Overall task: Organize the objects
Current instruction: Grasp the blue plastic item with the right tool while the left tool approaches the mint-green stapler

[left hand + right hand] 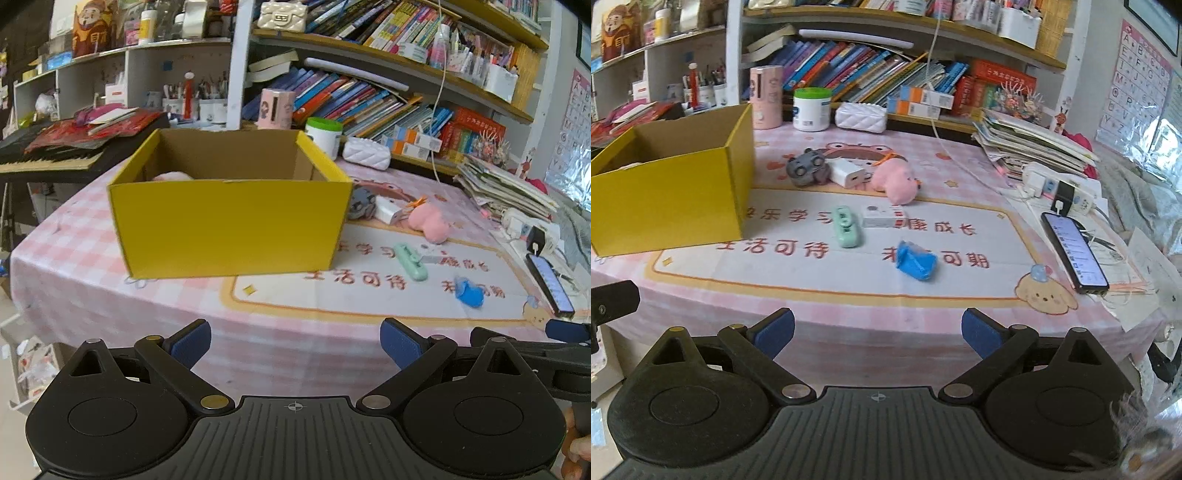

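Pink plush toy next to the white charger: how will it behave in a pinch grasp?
The pink plush toy looks soft and rounded, so it will probably squash between the pads and is likely light. Its fuzzy fabric should grip rather than slip. It lies close beside the white charger, so a push might nudge that too.

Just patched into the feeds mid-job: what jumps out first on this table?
The big yellow box dominates the table's left side, open on top with something pink just visible inside. To its right, small items lie loose on the pink checked cloth: a mint green case, a crumpled blue piece, a pink plush toy and a grey toy. Both the left gripper and right gripper are open and empty at the near edge.
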Demonstrator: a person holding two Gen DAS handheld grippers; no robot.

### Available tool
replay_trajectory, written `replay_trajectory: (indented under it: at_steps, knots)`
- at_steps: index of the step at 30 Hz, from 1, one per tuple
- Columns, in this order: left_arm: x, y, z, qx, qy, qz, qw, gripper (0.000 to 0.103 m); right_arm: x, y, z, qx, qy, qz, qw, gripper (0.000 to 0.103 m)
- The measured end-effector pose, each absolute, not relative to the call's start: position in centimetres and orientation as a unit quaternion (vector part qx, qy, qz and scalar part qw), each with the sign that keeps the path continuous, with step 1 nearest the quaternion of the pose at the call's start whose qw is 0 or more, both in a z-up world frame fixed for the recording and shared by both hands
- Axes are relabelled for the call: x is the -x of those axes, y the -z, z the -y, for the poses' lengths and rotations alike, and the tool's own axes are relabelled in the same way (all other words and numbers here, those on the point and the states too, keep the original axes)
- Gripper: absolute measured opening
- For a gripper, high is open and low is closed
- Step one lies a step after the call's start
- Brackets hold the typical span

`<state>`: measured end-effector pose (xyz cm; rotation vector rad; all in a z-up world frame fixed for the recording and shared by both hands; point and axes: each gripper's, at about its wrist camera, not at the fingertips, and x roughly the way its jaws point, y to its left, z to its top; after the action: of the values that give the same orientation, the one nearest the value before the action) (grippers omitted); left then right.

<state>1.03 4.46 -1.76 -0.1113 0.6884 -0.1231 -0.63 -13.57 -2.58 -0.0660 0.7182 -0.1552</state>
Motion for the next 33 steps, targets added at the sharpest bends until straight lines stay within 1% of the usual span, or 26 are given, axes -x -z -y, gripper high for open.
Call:
replay_trajectory:
  at_steps: [18, 22, 25, 28, 31, 33]
  knots:
    - [-7.9, 1.3, 3.8, 0.051, 0.061, -0.332, 0.94, 0.1, -7.1, 1.5, 22.3, 0.027, 0.074, -0.346, 0.935, 0.098]
    - [-9.3, 1.6, 4.8, 0.059, 0.045, -0.34, 0.938, 0.1, -9.4, 2.1, 23.8, 0.019, 0.032, -0.36, 0.932, 0.094]
    - [-10.1, 1.9, 5.5, 0.065, 0.029, -0.345, 0.936, 0.1, -11.2, 3.4, 24.1, 0.022, -0.015, -0.397, 0.917, 0.078]
    - [-10.7, 2.2, 6.2, 0.066, 0.017, -0.351, 0.934, 0.099, -12.7, 4.8, 24.1, 0.031, -0.05, -0.43, 0.901, 0.067]
    - [-11.3, 2.4, 6.9, 0.066, 0.005, -0.356, 0.932, 0.1, -13.9, 5.6, 24.3, 0.034, -0.075, -0.443, 0.893, 0.062]
    - [-11.7, 2.5, 7.2, 0.066, -0.003, -0.36, 0.931, 0.099, -14.6, 6.0, 24.4, 0.037, -0.091, -0.453, 0.886, 0.057]
